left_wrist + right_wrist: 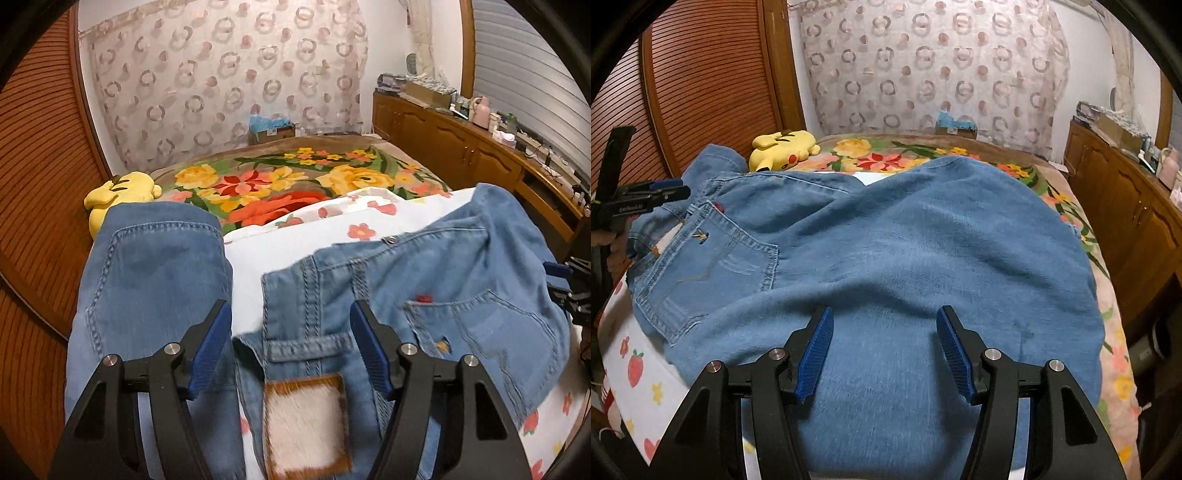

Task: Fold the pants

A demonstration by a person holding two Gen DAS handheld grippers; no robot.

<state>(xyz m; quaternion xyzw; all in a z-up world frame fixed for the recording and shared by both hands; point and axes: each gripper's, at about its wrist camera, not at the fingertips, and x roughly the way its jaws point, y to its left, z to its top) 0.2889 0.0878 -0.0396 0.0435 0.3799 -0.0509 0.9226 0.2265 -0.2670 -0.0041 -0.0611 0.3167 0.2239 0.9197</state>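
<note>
Bed (1115, 354) with floral blanket carries a white printed sheet (295, 243). Blue denim pants (905, 236) lie spread across the sheet. Left gripper (291, 314) above waistband, jaws apart, empty. Right gripper (884, 317) above a leg, jaws apart, empty.

The jeans (886, 240) hide most of the bed; their waist patch (306, 424) is blurred

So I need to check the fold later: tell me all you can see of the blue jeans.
The light blue denim jeans lie spread and rumpled on the white flower-print sheet atop the bed. A stitched back pocket, a belt loop and a pale, brown-edged waistband patch face up. Both open tools, left and right, hover over the cloth without gripping it.
</note>
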